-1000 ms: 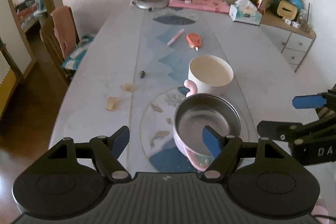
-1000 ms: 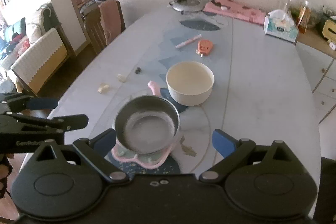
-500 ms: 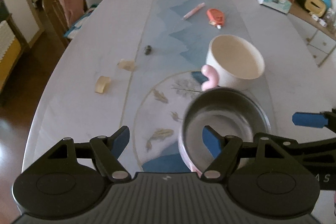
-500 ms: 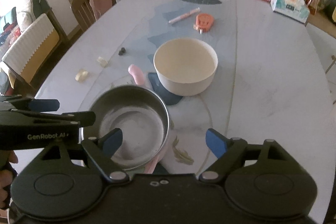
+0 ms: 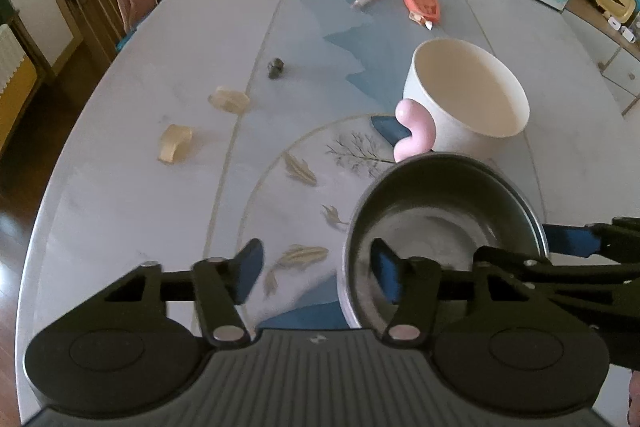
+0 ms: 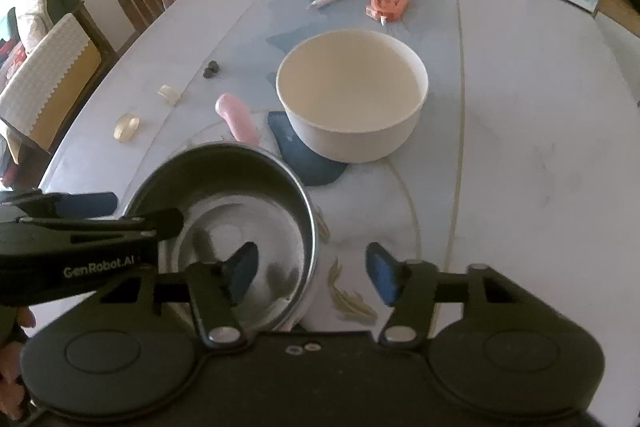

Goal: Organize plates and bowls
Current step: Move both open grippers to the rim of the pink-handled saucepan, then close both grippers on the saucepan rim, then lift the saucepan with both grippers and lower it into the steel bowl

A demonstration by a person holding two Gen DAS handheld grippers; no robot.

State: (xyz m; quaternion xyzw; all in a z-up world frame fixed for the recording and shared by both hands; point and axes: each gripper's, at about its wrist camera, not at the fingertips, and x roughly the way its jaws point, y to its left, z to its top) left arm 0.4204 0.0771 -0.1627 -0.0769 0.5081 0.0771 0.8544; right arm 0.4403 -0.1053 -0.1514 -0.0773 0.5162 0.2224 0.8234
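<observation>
Steel bowl [image 5: 444, 227] upright, pink handle [image 5: 414, 131] pointing away; both grippers' fingers wide, straddling its rim.

A long pale table [image 5: 120, 195] with a blue runner fills a daylit room, wooden chairs [image 5: 100, 7] standing on dark wood floor [image 5: 16, 131] along its left side.
</observation>
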